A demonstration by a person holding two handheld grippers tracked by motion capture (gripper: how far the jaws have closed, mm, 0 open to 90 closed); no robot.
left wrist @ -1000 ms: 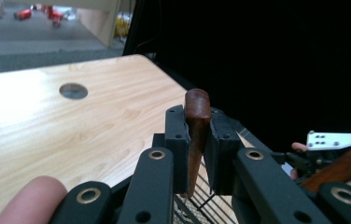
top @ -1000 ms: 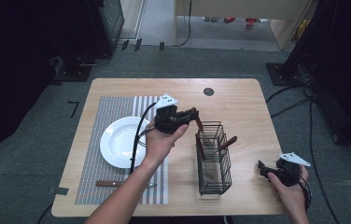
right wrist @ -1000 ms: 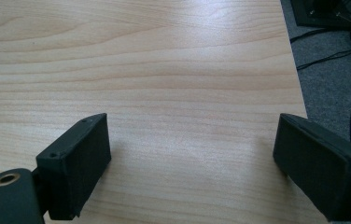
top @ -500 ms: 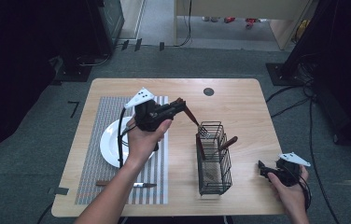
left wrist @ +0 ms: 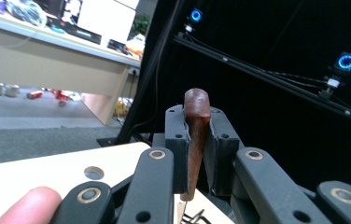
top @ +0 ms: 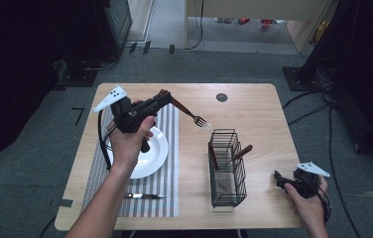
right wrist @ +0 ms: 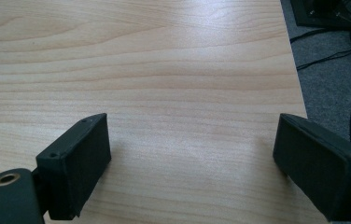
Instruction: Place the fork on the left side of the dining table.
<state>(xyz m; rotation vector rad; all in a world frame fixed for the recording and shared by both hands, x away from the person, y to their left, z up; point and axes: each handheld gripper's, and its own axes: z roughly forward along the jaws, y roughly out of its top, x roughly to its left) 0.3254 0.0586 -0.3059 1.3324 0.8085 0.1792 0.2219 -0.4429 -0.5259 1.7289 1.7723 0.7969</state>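
My left gripper (top: 163, 96) hovers above the far edge of the white plate (top: 155, 154), shut on the brown wooden handle of a fork (top: 190, 115). The fork's tines point right and down, over bare table. In the left gripper view the handle (left wrist: 196, 140) stands clamped between the two pads, its rounded end sticking out past them. My right gripper (top: 280, 179) rests low at the table's near right corner, jaws wide apart. In the right gripper view, the right gripper (right wrist: 192, 158) has bare wood between its fingers.
A black wire caddy (top: 227, 171) stands right of centre with brown-handled utensils (top: 242, 152) in it. The plate lies on a striped placemat (top: 167, 201), with a knife (top: 145, 196) near its front edge. A dark round hole (top: 221, 97) marks the far table side.
My left gripper has moved left and upward, away from the caddy to above the plate, carrying the fork. The right gripper has stayed put.
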